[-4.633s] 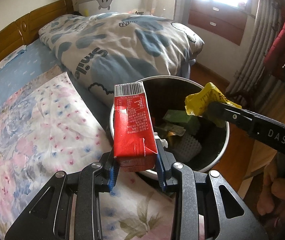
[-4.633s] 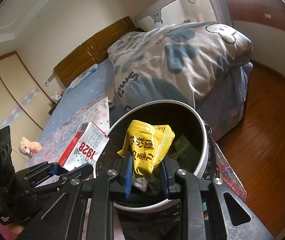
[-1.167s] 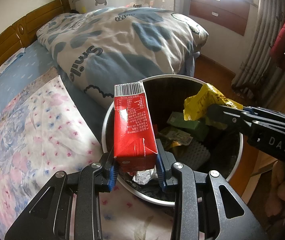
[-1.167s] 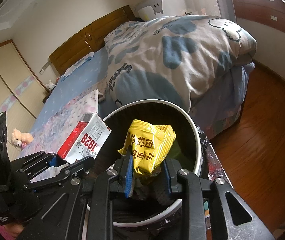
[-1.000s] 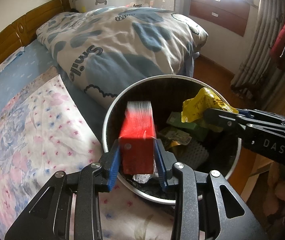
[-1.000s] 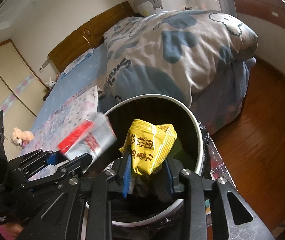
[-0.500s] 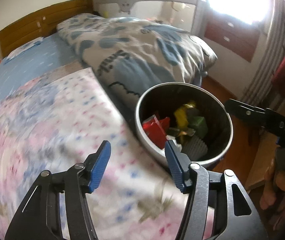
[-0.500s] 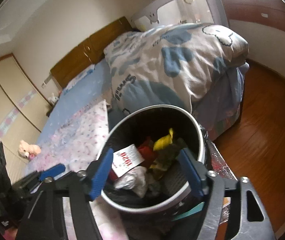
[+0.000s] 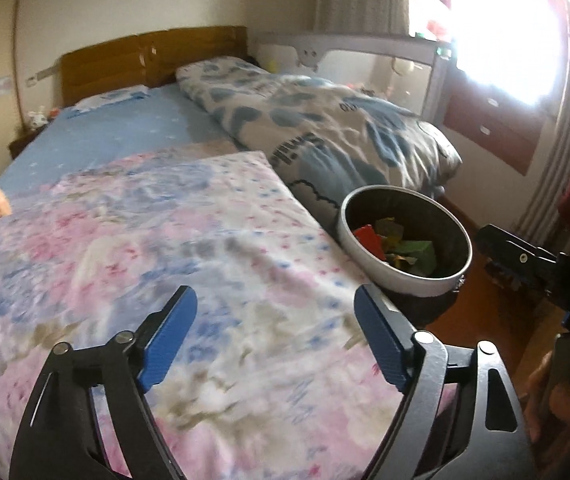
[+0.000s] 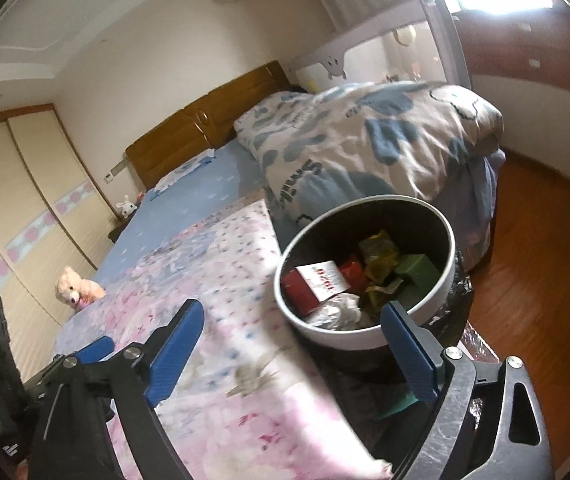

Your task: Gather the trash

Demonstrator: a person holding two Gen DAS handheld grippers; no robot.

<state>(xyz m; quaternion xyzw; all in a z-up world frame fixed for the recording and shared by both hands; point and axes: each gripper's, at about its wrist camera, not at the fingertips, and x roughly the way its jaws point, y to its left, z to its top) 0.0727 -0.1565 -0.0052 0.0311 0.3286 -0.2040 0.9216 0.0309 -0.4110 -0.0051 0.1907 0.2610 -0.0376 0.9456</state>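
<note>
Your left gripper (image 9: 275, 334), low in frame: jaws just opened wide, nothing between them. Your right gripper (image 10: 309, 352): likewise just spread, empty. Red carton (image 10: 305, 290) and yellow packet (image 10: 379, 254) lie in the trash bin (image 10: 365, 338), centre right.

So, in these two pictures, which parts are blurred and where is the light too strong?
Left wrist view: the window is blown out to white, and the floral quilt is smeared by motion. Right wrist view: the glare is only at the top right corner; the quilt is soft, the trash bin fairly sharp.
</note>
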